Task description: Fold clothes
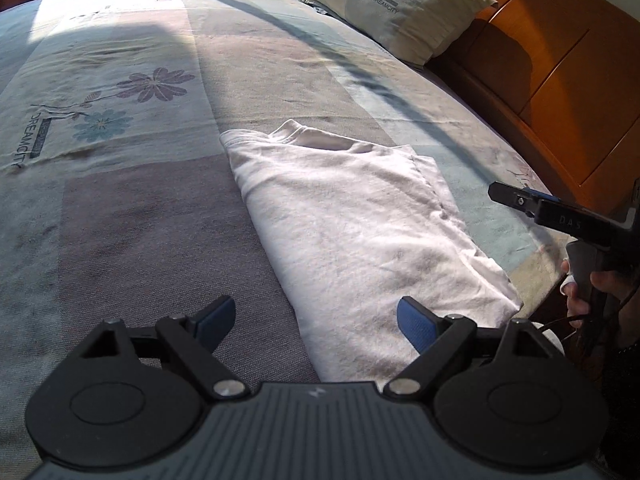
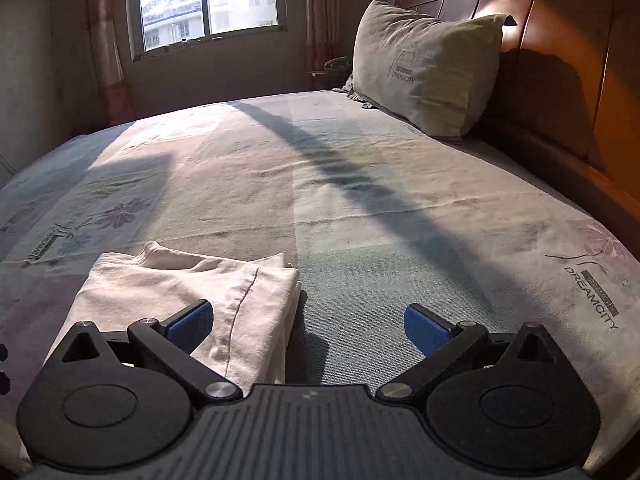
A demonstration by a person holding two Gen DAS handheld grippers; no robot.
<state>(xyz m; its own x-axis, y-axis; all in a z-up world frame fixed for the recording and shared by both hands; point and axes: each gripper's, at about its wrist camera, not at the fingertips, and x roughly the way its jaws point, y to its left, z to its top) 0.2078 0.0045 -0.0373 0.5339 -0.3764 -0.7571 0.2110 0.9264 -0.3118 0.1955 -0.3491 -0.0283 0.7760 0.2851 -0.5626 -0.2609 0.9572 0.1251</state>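
With the half-folded white cotton T-shirt [image 1: 360,232] lying flat on the patchwork bedsheet [image 1: 140,200], collar toward the beige pillow [image 1: 392,8], both the left gripper [image 1: 316,320] and right gripper [image 2: 308,326] hover released; next, I judge, pinch both near corners together and fold toward the collar.

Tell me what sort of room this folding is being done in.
A bedroom, most likely in a home. A wide bed with a printed sheet fills the view, a pillow leans on a wooden headboard, and a curtained window faces buildings. A folded white shirt lies on the bed.
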